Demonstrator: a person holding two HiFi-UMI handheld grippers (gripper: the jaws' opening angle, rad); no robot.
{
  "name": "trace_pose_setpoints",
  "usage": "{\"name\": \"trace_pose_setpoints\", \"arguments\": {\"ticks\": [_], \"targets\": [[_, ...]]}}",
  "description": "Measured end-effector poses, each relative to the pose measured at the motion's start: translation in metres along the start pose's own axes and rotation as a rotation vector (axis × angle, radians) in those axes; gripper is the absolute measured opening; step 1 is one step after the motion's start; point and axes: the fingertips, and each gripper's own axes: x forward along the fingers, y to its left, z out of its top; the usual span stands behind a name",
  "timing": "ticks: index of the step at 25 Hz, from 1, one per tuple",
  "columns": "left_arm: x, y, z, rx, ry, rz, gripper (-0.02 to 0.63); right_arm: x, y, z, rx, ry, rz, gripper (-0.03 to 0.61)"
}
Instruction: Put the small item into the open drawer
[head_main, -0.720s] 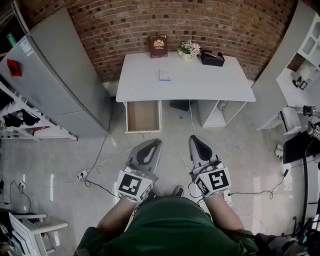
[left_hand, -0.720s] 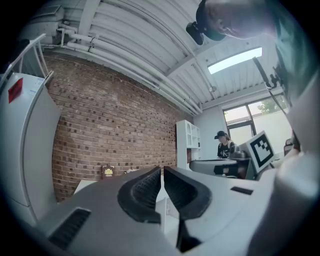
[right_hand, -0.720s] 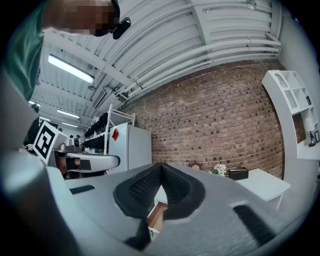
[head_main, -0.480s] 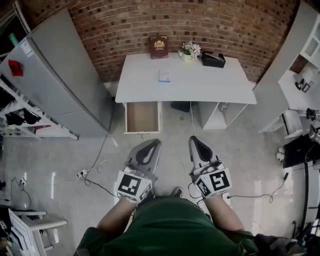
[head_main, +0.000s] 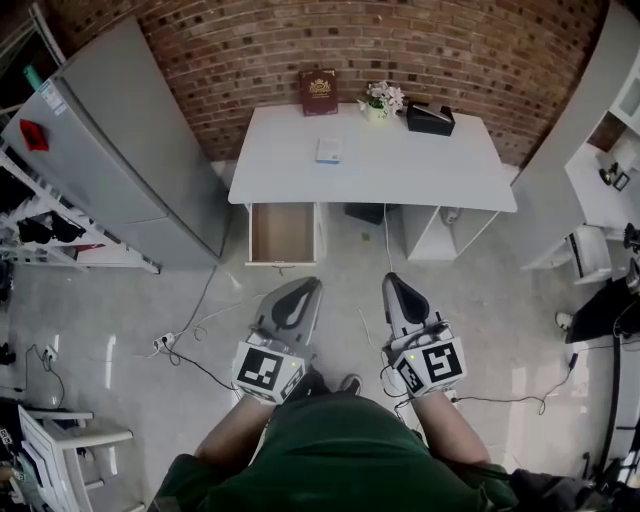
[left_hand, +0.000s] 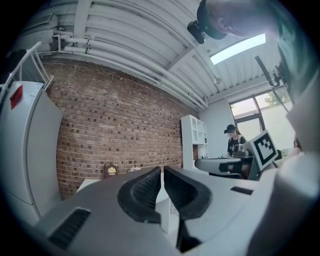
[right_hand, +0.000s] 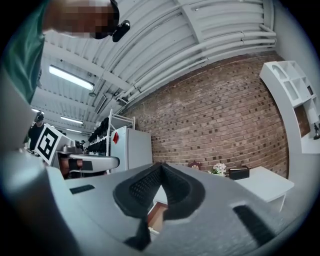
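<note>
Left gripper and right gripper — both with jaws pressed together, empty — held well apart from open drawer; small item lies on table.

Left gripper: grey jaws with black ribbed pads, tips closed together, nothing between. Red-brown brick wall ahead. Small dark red box with gold emblem at 9 o'clock of the tips, on white desk top. Tall grey cabinet farther out at 9 o'clock; white shelf unit at 2 o'clock
</note>
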Motion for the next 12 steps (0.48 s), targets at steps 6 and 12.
{"name": "trace_pose_setpoints", "arguments": {"ticks": [6, 12], "targets": [[0.021, 0.015, -0.011, -0.01, 0.01, 0.003, 0.018, 0.014, -0.015, -0.013, 0.022, 0.028, -0.011, 0.003], [0.055, 0.037, -0.02, -0.04, 0.005, -0.036, 0.018, 0.041, -0.04, -0.019, 0.023, 0.062, -0.055, 0.003]]}}
